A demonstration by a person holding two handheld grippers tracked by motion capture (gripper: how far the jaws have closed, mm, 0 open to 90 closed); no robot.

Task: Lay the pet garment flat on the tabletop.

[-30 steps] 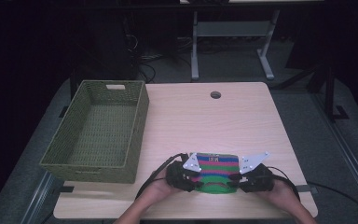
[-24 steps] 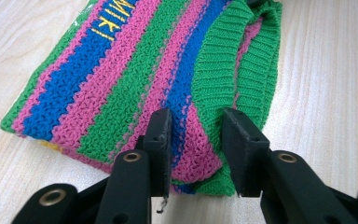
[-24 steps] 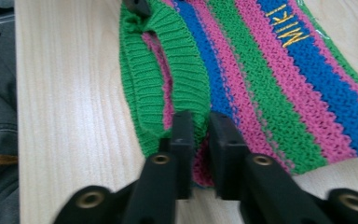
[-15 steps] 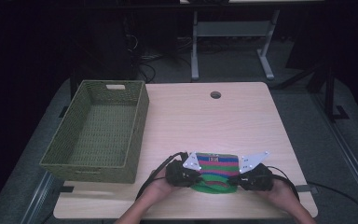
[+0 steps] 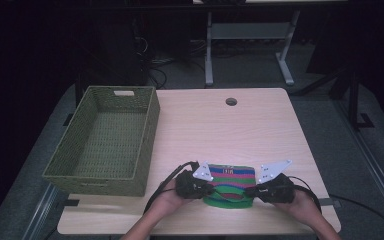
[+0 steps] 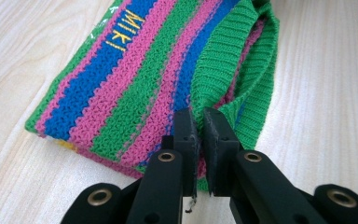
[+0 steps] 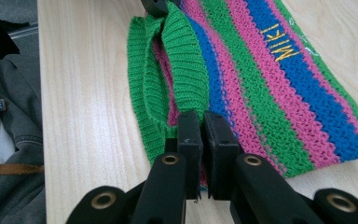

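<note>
A knitted hat [image 5: 232,184] with green, pink and blue stripes and yellow letters lies flat near the table's front edge. My left gripper [image 5: 206,190] is shut on the hat's green ribbed rim [image 6: 214,79] at its left side. My right gripper [image 5: 253,192] is shut on the same rim [image 7: 182,70] at the right side. In the left gripper view my gripper [image 6: 200,122] pinches the knit between its jaws, and in the right gripper view my gripper [image 7: 201,123] does the same. The rim opening gapes slightly between the two grips.
A green woven basket [image 5: 107,141] stands empty on the table's left half. A round cable hole [image 5: 231,101] sits near the far edge of the wooden table [image 5: 230,135]. A person's clothing [image 7: 4,140] is close to the front edge.
Both grippers stay shut on the hat's rim. The hat and hands have hardly shifted.
</note>
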